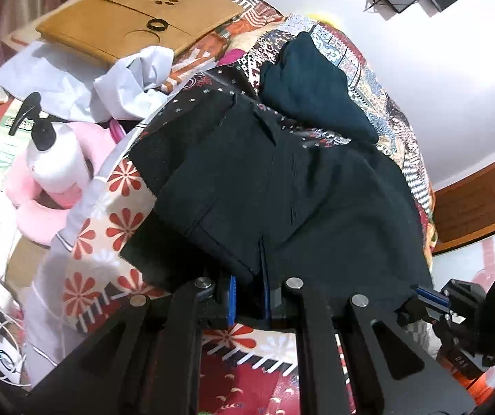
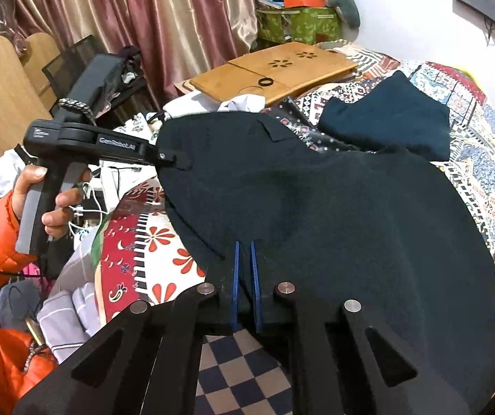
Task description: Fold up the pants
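The soft, floppy dark cloth pants point(image 2: 316, 200) looked light. Left gripper point(image 1: 247, 297) at nine o'clock and right gripper point(image 2: 245, 276) at six each pinched an edge.

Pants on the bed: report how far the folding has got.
Done: a separate dark garment already lies folded further up the bedspread. In hand: the left hand-held gripper and right hand-held gripper are both shut on the near edge of the pants. Left: the pants are still spread wide, with the fold itself not yet made.
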Motion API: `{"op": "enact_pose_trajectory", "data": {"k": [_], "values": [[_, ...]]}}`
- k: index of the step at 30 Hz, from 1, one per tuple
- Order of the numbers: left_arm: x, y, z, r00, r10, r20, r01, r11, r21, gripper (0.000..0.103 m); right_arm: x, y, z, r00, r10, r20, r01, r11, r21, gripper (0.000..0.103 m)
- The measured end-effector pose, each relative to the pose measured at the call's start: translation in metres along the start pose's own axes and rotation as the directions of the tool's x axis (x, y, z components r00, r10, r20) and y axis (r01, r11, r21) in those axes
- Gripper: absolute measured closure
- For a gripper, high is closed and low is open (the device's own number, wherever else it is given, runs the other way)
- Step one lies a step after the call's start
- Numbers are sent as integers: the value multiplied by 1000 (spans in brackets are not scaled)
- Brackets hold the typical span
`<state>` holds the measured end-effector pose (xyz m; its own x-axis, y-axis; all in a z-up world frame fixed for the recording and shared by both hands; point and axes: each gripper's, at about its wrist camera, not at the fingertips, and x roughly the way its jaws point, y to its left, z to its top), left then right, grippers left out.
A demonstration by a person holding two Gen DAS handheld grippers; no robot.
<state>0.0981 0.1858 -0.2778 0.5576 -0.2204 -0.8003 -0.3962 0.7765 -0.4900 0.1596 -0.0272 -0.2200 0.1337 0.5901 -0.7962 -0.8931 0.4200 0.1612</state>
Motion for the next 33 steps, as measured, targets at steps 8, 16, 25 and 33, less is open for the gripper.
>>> {"op": "enact_pose_trajectory", "data": {"k": [8, 16, 25, 33], "values": [[31, -6, -15, 986, 153, -59, -145, 981, 128, 73, -1, -8, -3, 999, 26, -37, -23, 996, 83, 91], [0, -52, 16, 960, 263, 92, -279, 905, 321, 65, -39, -45, 9, 988, -133, 74, 119, 978, 171, 51], [-17, -76, 35, 958, 228, 176, -277, 894, 351, 36, -14, -87, -33, 975, -223, -15, 216, 924, 314, 48], [50, -120, 17, 975, 218, 32, -206, 847, 490, 33, -51, -81, -73, 980, -199, 11, 179, 903, 390, 46]]}}
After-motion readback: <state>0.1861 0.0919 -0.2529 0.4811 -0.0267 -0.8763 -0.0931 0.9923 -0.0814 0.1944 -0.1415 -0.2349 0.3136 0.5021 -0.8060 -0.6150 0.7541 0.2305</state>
